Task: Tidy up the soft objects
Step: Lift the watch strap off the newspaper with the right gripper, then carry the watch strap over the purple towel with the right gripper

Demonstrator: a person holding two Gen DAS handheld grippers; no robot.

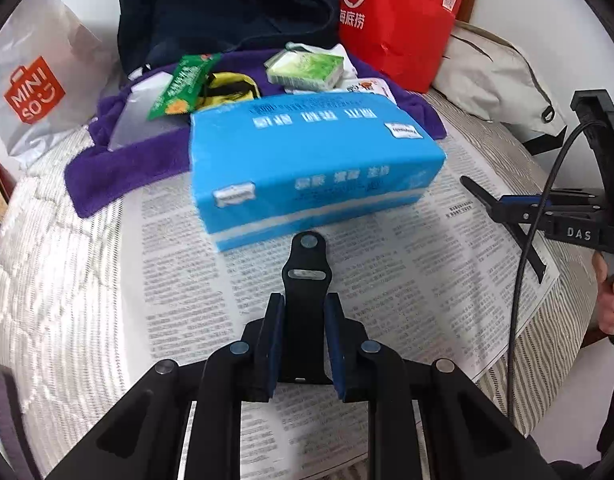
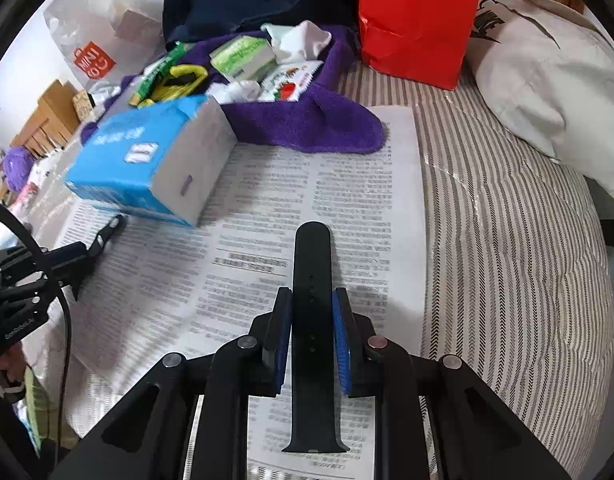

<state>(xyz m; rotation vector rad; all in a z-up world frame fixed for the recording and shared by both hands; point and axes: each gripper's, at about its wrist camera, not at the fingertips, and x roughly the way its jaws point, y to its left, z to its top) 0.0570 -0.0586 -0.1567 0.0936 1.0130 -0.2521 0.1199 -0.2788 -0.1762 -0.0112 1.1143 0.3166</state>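
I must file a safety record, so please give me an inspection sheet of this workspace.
Surface: newspaper spread over a striped quilt.
Job's things: black watch strap in two parts, stud half and holed half; purple towel; blue tissue pack.
Clutter: green tissue packet, green sachet, yellow pouch, all on the towel.
Grippers: left gripper shut on the stud half; right gripper shut on the holed half.
Cables: black cable hangs beside the right gripper.
Surroundings: red paper bag, white Miniso bag, beige cloth bag.
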